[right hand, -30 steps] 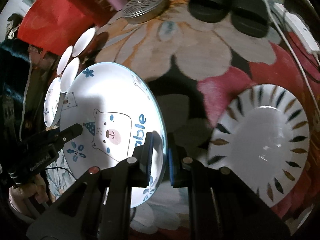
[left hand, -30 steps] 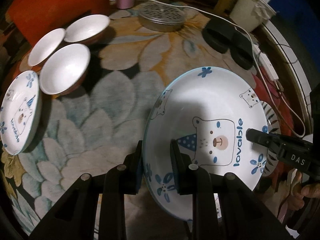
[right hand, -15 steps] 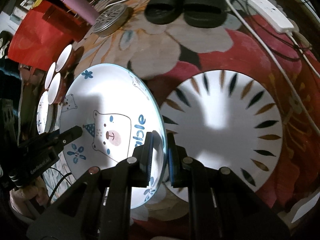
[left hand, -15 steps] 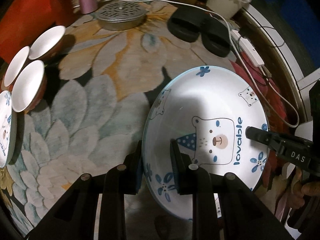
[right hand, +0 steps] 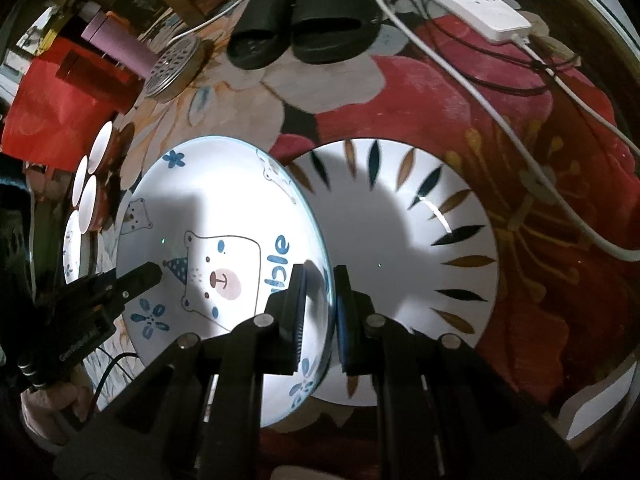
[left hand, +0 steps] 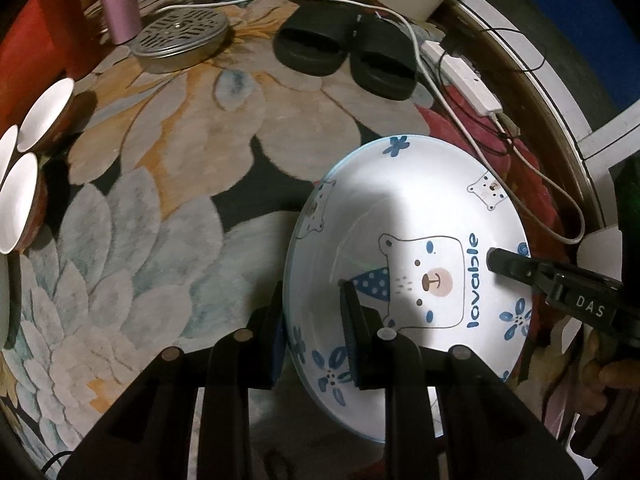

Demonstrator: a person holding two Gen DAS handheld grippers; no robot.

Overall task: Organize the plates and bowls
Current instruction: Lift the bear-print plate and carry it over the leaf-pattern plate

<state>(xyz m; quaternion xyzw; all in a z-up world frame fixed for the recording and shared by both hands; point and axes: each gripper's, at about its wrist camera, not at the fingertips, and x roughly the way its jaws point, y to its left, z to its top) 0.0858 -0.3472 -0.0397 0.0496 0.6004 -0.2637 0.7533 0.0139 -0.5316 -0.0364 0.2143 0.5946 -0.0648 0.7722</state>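
Note:
A white bear plate [left hand: 420,224] with blue "lovable" lettering is held between both grippers above the floral rug. My left gripper [left hand: 314,312] is shut on its left rim. My right gripper [right hand: 320,284] is shut on its right rim; the plate also shows in the right wrist view [right hand: 208,208]. Just right of it lies a white plate with dark and gold leaf marks [right hand: 400,248]; the bear plate's edge overlaps its left side. Three white bowls [left hand: 24,184] sit at the far left, also seen in the right wrist view [right hand: 90,184], beside a second bear plate [right hand: 71,250].
Black slippers [left hand: 348,52] and a round metal grate lid [left hand: 180,38] lie at the back of the rug. A pink bottle [left hand: 116,4] stands behind the lid. A white power strip [right hand: 472,0] and cables [right hand: 560,84] run along the right side.
Both grippers have carried the bear plate to the right. The bowls have slid to the left edge of view, and the leaf-patterned plate now lies close under the bear plate's right edge.

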